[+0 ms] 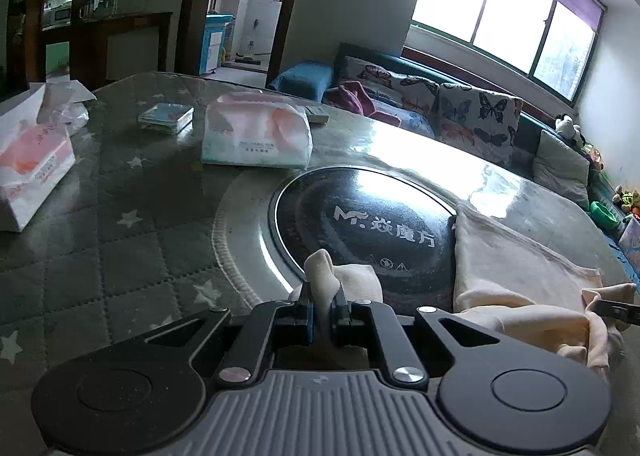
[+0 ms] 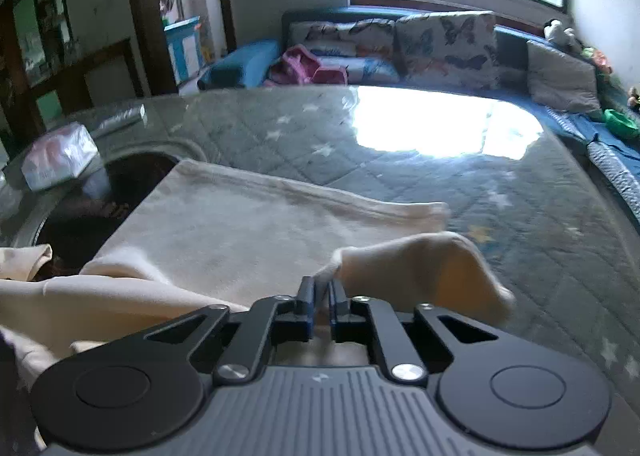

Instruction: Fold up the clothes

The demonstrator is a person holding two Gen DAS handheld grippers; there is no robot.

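Left tongs (image 1: 323, 302) are pinched nearly closed on a bunched corner of the cream garment (image 1: 516, 268), a tuft of cloth poking up between the blue-padded fingers (image 1: 307, 316); right tongs (image 2: 322, 296) are likewise nipped tight on another fold of that cream garment (image 2: 240, 224), with a rounded flap of it draped just right of the fingertips. Only the left view gives the black round cooktop (image 1: 360, 224) set into the table straight ahead of the tongs, and its white logo reads "M." followed by Chinese characters, small warning symbols beneath. Beyond it sits a soft tissue pack (image 1: 256, 132) with a line of print too small to read, a second tissue pack (image 1: 32, 172) far left with red lettering that will not resolve, and a small flat tin (image 1: 166, 118) between them. The right view, by contrast, shows the garment's main body spread flat ahead and left of the tongs across the star-quilted table cover (image 2: 520, 216), and the butterfly cushions (image 2: 448, 40) on the sofa beyond. In the left view the other tongs' tip (image 1: 614, 310) peeks in at far right, cloth around it.
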